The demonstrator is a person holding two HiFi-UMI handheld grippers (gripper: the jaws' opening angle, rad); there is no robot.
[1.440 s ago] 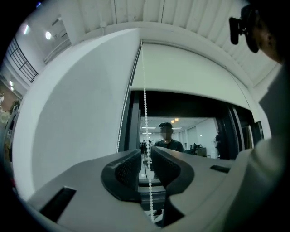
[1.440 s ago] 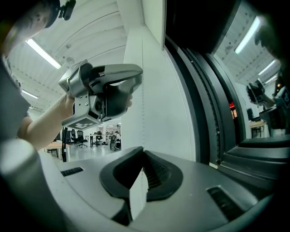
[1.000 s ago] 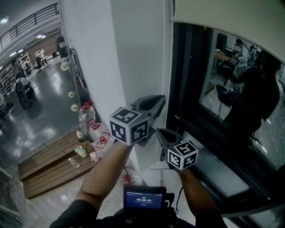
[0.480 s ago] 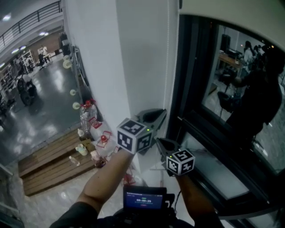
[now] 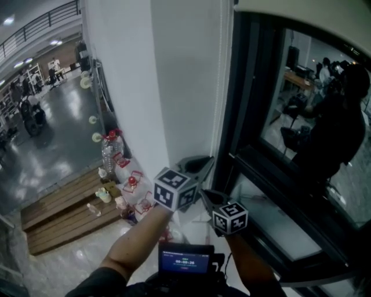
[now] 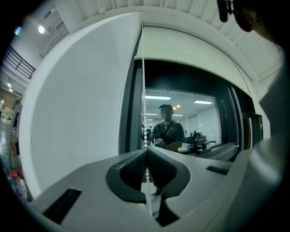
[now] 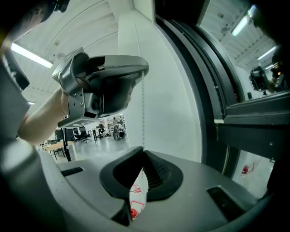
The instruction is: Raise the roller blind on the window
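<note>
Both grippers have sunk together since the earlier frames, and the roller blind's [image 5: 301, 11] bottom edge now sits higher against the window's [image 5: 272, 191] top edge, so the pull appears to be working. Nearest, the right gripper [image 7: 143, 152] is pressed together on the bead chain [image 6: 143, 90], which runs straight up out of its tips. Just above it, the left gripper [image 6: 146, 152] is likewise clamped on the same strand, the beads passing between its ribbed pads. The chain hangs taut along the left edge of the dark window frame [image 5: 232, 116], close to the corner of the white wall [image 5: 179, 75]. Beyond, the blind covers only the top of the glass, so most of the raise looks done. To do this step well, I would keep the pull in line with the hanging chain, not dragged out from the frame, keep both grips firm so beads do not slip, and re-grip higher one gripper at a time, so the blind cannot run back.
</note>
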